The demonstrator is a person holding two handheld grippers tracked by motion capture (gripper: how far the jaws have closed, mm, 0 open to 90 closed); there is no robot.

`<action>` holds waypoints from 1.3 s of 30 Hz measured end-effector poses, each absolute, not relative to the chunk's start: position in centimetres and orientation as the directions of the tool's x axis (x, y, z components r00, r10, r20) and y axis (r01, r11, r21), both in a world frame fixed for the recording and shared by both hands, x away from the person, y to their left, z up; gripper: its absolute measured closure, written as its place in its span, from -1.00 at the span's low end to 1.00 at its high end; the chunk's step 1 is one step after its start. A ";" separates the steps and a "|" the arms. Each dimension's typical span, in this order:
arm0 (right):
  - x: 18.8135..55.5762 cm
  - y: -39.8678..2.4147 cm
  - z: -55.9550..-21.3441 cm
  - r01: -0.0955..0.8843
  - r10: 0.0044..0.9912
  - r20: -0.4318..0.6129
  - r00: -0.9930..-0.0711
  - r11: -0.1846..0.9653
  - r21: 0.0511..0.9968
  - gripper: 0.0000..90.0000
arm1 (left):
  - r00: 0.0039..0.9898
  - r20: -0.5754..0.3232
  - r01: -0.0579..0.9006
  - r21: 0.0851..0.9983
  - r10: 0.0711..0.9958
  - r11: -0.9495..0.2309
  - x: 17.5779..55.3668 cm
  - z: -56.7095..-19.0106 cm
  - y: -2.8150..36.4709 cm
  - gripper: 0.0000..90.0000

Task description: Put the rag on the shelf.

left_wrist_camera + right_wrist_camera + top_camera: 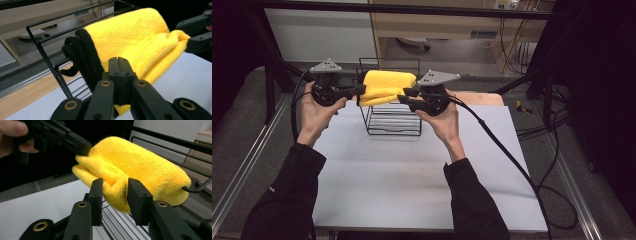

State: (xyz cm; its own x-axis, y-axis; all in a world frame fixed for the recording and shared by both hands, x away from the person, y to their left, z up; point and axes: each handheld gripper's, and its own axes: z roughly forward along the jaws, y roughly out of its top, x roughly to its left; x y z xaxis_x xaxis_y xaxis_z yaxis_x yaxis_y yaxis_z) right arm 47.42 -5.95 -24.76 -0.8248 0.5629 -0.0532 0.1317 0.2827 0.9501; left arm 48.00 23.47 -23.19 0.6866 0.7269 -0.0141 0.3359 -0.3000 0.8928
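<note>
A folded yellow towel (387,85) (135,37) (140,167) lies draped over the top of a black wire rack (392,125) (47,57) (175,141). A black fluffy layer (82,55) shows at its left end. My left gripper (360,91) (118,65) is shut at that end, and a bit of yellow fabric hangs out beneath its jaws. My right gripper (406,97) (115,192) is at the towel's right end. Its jaws stand apart with a puckered fold of the towel between the pads.
The rack stands at the back middle of a white table (412,175), whose near half is bare. Cables trail from both grippers; the right one runs across the table's right side (497,145). A wooden strip (482,97) lies behind the table.
</note>
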 end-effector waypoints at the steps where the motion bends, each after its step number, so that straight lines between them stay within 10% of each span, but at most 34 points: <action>1: 47.4 -5.9 -24.7 0.131 0.558 -0.048 -0.828 0.275 0.952 0.43 | 0.687 -0.009 0.337 0.890 0.727 -0.307 48.0 -23.4 23.4 0.99; 6: 47.3 -5.9 -24.3 0.139 0.570 -0.016 -0.821 0.226 0.964 0.41 | 0.687 -0.002 0.341 0.884 0.727 -0.320 48.1 -24.4 23.3 0.99; 11: 47.8 -5.5 -25.4 0.197 0.583 -0.010 -0.812 0.290 0.936 1.00 | 0.683 0.003 0.342 0.882 0.730 -0.323 48.4 -25.5 23.1 0.99; 21: 49.4 -5.0 -27.9 0.252 0.664 -0.020 -0.747 0.311 0.916 1.00 | 0.665 -0.002 0.349 0.885 0.746 -0.309 49.2 -26.9 22.9 0.99; 30: 48.4 -5.6 -27.0 0.208 0.646 -0.027 -0.762 0.284 0.936 0.79 | 0.675 -0.010 0.331 0.898 0.738 -0.291 48.1 -26.4 23.6 0.90; 39: 46.5 -7.4 -25.4 0.230 0.646 0.009 -0.763 0.258 0.938 0.19 | 0.648 0.003 0.352 0.886 0.761 -0.302 46.0 -26.2 25.0 0.33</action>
